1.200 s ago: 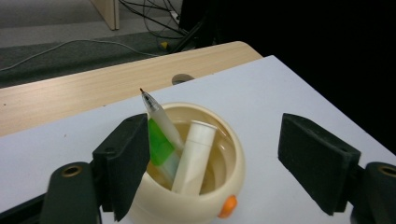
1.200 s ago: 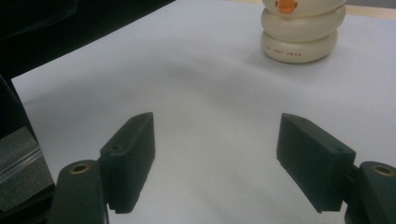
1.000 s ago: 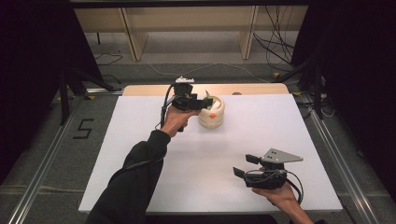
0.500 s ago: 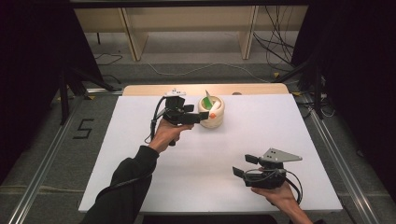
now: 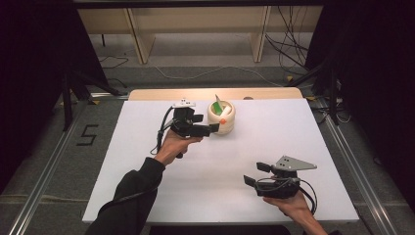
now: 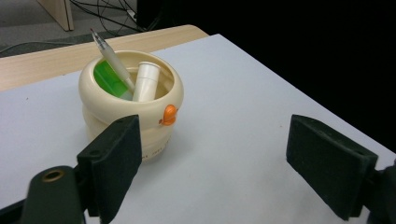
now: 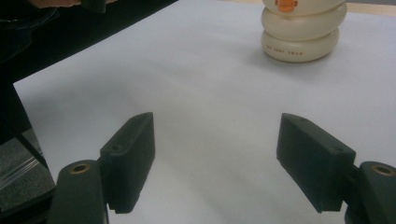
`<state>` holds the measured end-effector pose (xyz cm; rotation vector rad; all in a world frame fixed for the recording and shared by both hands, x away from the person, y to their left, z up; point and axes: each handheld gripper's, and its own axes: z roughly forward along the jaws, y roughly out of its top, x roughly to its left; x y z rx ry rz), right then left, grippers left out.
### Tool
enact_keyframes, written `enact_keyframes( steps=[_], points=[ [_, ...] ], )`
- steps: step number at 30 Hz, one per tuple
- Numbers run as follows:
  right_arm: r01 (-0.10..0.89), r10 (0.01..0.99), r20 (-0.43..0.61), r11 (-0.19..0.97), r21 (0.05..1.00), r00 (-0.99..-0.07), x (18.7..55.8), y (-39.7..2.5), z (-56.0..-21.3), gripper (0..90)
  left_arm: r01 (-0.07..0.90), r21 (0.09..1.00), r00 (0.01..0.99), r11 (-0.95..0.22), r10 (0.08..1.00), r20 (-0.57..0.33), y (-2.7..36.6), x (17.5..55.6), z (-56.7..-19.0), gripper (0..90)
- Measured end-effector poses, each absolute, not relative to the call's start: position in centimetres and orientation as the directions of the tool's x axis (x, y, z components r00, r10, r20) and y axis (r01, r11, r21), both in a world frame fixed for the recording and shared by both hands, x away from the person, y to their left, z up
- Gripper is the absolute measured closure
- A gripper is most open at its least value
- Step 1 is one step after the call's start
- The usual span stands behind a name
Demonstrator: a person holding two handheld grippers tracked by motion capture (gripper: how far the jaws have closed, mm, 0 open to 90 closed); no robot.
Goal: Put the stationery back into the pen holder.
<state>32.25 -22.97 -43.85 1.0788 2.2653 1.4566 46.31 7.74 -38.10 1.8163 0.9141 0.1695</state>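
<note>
A cream ringed pot (image 5: 222,120) with an orange knob stands at the back middle of the white table (image 5: 147,147). In the left gripper view the pot (image 6: 126,116) holds a clear pen (image 6: 112,60), a green piece (image 6: 106,79) and a white tube (image 6: 145,81). My left gripper (image 5: 209,126) is open just left of the pot, its jaws wide apart and empty (image 6: 219,163). My right gripper (image 5: 254,174) is open near the front right with nothing between its jaws (image 7: 217,163). The pot (image 7: 301,35) stands well ahead of it.
A wooden strip (image 5: 195,94) runs along the table's far edge. Beyond it stand wooden shelf legs (image 5: 139,34) and loose cables (image 5: 288,44) on the floor. Metal rails (image 5: 39,196) flank the table. A floor mark "5" (image 5: 87,134) lies at the left.
My left gripper has drawn back from over the pot toward the person and now sits lower, beside the pot. The right gripper has stayed put.
</note>
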Motion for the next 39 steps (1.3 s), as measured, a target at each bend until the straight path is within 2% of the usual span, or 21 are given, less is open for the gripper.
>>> enact_keyframes(
  steps=[13,39],
  points=[
    [0.453,0.689,0.187,0.226,0.863,-0.700,32.1,-22.8,-43.8,28.6,0.457,0.877,0.733,-0.147,0.621,-0.278,8.8,44.1,-37.9,16.7],
    [0.452,0.688,0.195,0.215,0.866,-0.699,32.1,-22.8,-43.9,28.4,0.442,0.881,0.750,-0.167,0.608,-0.261,9.8,41.2,-39.3,16.6]
  ],
)
